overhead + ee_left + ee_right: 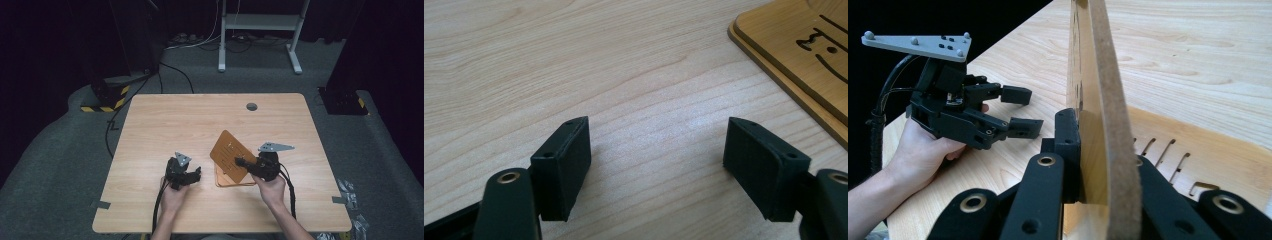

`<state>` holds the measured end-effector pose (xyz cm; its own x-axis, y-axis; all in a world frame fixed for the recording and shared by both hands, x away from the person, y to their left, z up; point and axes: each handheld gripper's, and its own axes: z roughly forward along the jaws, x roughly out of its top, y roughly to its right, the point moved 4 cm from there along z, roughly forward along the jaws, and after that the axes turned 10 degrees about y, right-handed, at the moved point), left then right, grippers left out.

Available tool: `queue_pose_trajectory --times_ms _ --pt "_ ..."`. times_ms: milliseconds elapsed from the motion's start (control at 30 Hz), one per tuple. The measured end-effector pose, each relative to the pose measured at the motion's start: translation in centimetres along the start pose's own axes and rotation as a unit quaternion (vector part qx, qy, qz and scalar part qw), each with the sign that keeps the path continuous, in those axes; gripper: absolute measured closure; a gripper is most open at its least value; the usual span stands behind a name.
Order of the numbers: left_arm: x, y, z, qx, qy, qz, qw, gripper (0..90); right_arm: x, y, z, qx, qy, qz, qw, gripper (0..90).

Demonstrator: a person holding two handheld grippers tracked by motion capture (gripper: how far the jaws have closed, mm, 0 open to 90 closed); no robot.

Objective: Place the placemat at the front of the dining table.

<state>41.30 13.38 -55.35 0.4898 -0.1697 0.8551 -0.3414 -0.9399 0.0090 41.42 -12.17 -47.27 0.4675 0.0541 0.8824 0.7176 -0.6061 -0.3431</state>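
Observation:
My right gripper point(240, 162) point(1098, 150) is shut on a thin brown wooden board point(228, 154) point(1104, 90) with slots cut in it. It holds the board lifted and tilted off a stack of like boards point(236, 182) point(1208, 155) lying on the table. In the right gripper view the held board stands edge-on between the jaws. My left gripper point(197, 173) point(656, 150) point(1020, 111) rests low over bare table to the left of the stack, open, with nothing between its jaws. The stack's corner point(794, 55) shows two layers at the upper right of the left gripper view.
The light wooden table point(175, 125) has a round grey cable hole point(251, 106) near its far edge. Grey tape tabs point(100, 204) mark the near corners. Beyond the table stand a white frame point(260, 30) and black stands on grey carpet.

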Motion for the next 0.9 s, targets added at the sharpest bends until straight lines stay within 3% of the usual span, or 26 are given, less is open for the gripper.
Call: queue_pose_trajectory --times_ms 900 --pt "0.0 0.0 0.0 -0.004 -0.002 0.004 1.0 26.0 1.6 2.0 -2.4 -0.03 0.013 -0.005 0.9995 86.5"
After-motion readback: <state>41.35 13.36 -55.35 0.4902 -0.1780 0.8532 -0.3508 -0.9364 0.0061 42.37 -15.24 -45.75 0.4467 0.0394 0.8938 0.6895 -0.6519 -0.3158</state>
